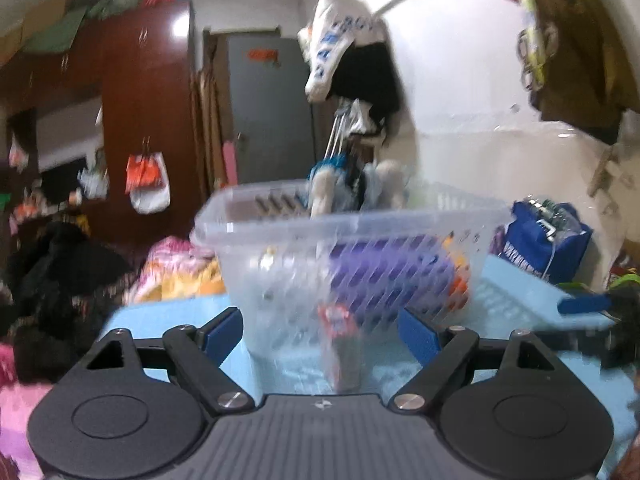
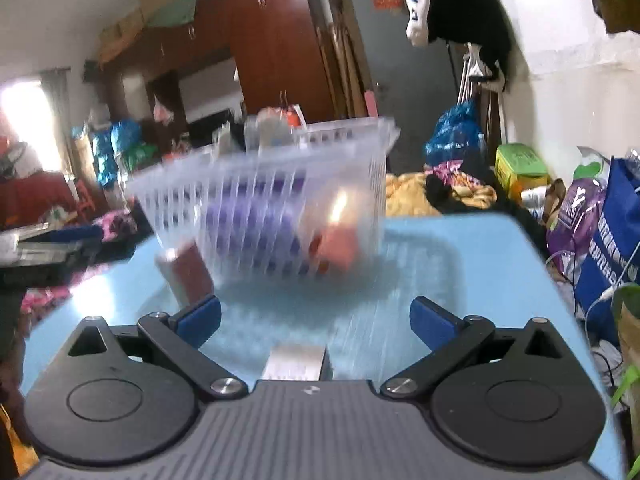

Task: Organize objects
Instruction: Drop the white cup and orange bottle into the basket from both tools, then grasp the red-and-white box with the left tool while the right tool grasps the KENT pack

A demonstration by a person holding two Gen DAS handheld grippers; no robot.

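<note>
A clear plastic basket (image 1: 280, 248) stands on the light blue table (image 1: 160, 316) just ahead of my left gripper (image 1: 320, 332); it holds a purple object (image 1: 384, 276) and orange items. A small dark can (image 1: 344, 348) with a red-white top stands in front of it, between my open fingers. In the right wrist view the same basket (image 2: 256, 184) sits ahead with the purple object (image 2: 256, 220) and an orange object (image 2: 340, 244) inside. The dark can (image 2: 188, 272) stands at its left. My right gripper (image 2: 316, 316) is open and empty. A small silver box (image 2: 296, 362) lies close below it.
The other gripper's blue pad (image 1: 584, 304) shows at right in the left wrist view. A blue bag (image 2: 612, 240) and purple bag (image 2: 576, 216) stand off the table's right edge. Clothes and bedding (image 1: 180, 268) lie behind. A wardrobe (image 2: 272, 44) and door stand at the back.
</note>
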